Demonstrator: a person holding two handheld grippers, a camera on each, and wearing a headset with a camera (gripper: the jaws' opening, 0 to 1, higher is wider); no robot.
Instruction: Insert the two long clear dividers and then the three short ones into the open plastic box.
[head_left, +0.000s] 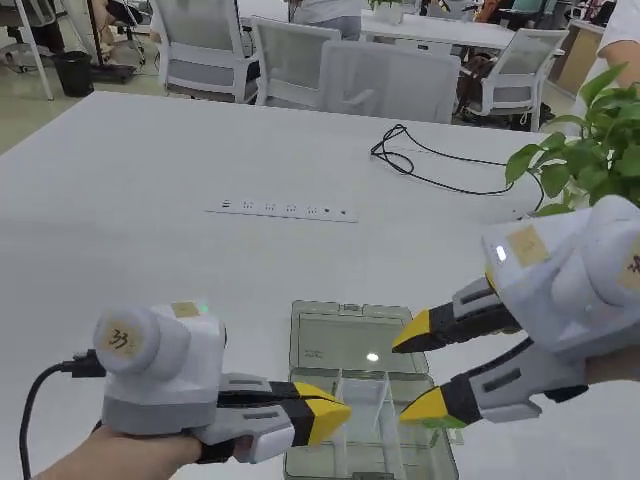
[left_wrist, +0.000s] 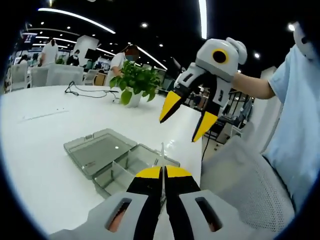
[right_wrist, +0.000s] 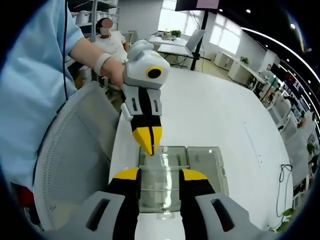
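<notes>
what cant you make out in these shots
- head view: the near end of the plastic box is cut off by the bottom edge, so fitted dividers can't be counted
- right gripper view: the clear divider in the left gripper is too transparent to tell whether it's seated
- left gripper view: its own jaws hide the box's near side

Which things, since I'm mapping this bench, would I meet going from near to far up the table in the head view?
open plastic box → power strip → black cable → chairs beyond the table's far edge
</notes>
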